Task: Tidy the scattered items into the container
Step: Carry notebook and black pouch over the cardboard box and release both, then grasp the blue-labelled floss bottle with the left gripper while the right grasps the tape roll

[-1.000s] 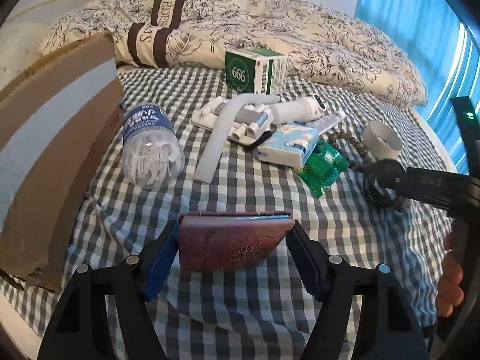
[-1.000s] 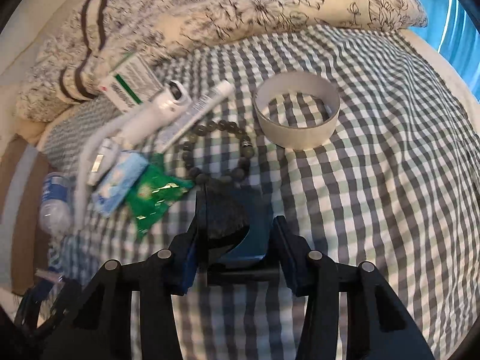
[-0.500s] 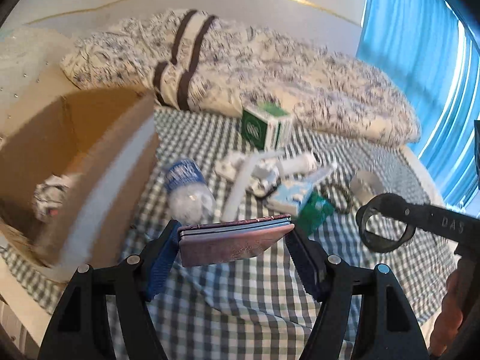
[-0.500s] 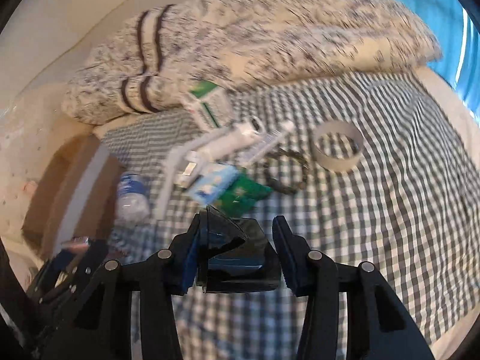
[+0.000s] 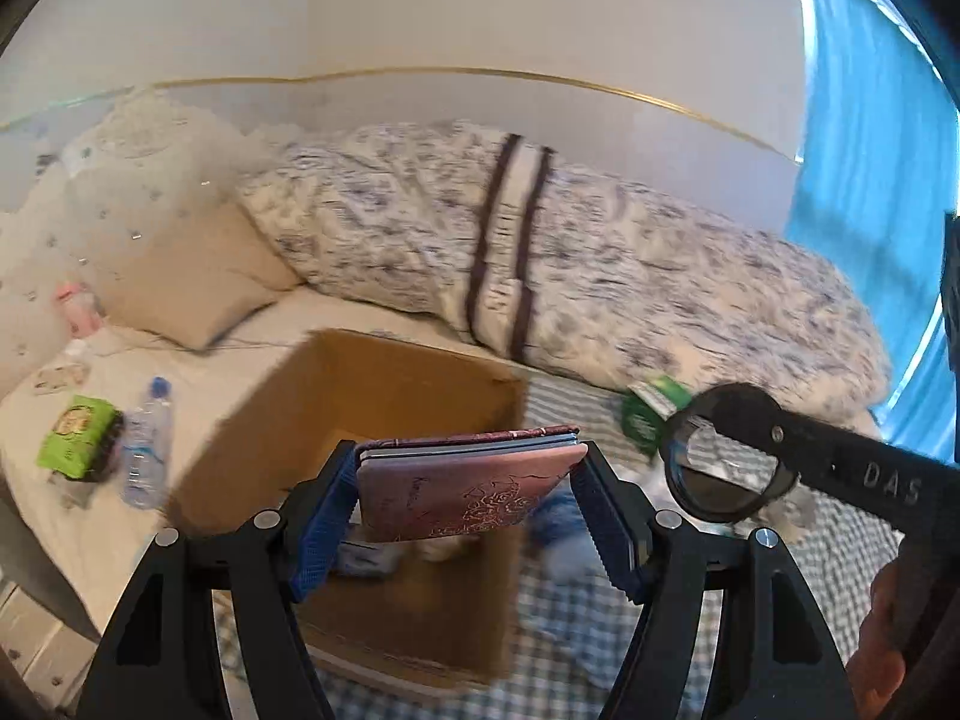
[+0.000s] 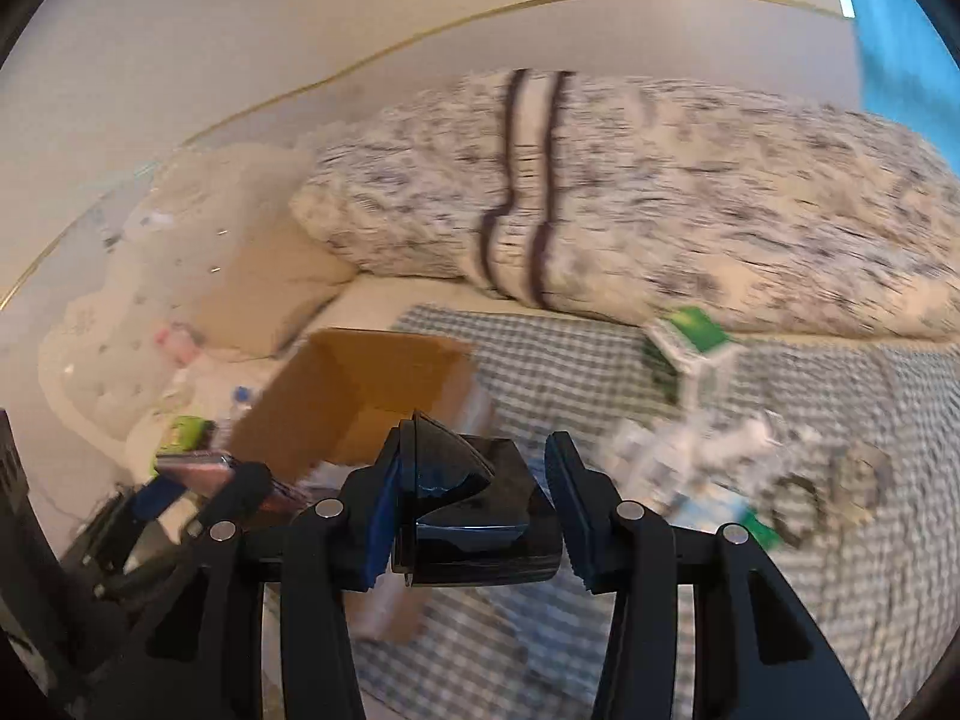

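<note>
My left gripper [image 5: 465, 480] is shut on a maroon embossed notebook [image 5: 474, 501], held flat above the open cardboard box [image 5: 384, 396]. A few things lie blurred on the box floor under it. My right gripper [image 6: 474, 480] is shut on a glossy black angular object [image 6: 474, 531], just right of the box [image 6: 366, 384] and near its rim. The left gripper with the notebook [image 6: 195, 468] shows low on the left in the right wrist view. Scattered items [image 6: 708, 468], a bead bracelet [image 6: 792, 510] and a green-and-white carton [image 6: 690, 348] lie on the checked sheet, blurred.
A floral duvet [image 5: 570, 264] and a beige pillow [image 5: 192, 282] lie behind the box. A water bottle [image 5: 144, 450] and a green packet [image 5: 75, 438] sit left of it. A blue curtain [image 5: 870, 150] hangs on the right. A hand [image 5: 882, 660] holds the right tool's handle.
Both grippers rose and swung left, from over the scattered items to the cardboard box. The notebook and the black object stay held. The box opening now lies under the left gripper.
</note>
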{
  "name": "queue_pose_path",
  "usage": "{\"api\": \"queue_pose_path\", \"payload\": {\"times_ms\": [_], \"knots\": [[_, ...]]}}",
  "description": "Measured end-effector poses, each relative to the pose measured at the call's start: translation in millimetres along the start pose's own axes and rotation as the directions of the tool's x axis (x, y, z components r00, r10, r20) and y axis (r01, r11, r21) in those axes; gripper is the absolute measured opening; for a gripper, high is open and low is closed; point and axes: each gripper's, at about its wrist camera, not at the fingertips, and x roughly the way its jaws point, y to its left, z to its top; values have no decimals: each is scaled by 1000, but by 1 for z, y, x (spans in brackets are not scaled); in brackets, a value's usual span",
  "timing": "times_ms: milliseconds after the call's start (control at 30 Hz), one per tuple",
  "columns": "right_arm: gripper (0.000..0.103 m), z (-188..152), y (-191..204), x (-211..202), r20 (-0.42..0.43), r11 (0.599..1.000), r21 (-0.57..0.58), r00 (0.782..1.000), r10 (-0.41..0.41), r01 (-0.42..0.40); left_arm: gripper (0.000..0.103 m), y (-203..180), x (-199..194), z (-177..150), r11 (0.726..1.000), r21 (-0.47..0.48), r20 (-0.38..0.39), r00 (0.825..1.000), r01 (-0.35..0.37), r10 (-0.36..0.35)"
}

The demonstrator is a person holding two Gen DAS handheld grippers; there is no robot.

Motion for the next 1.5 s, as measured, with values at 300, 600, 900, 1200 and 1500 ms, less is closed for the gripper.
{"api": "queue_pose_path", "payload": {"times_ms": [300,600,900,1200,1500], "knots": [[46,-1,56,103,-120,998,-61,992,24,-31,73,50,60,-22,998,-28,-110,993,-48,44],[93,-2,61,80,-39,995,-94,999,-16,12,103,57,66,-22,993,-46,-95,990,-105,100],[93,0,0,-2,73,993,-50,992,-99,103,103,-7,29,-17,999,-6,-33,999,-37,37],[93,-41,-118,-83,82,962,-9,959,-270,272,103,-107,19,-50,993,80,-72,994,92,-86],[93,-108,-213,-108,55,923,107,925,-377,369,103,-159,58,-102,989,120,-140,988,84,-67]]}}
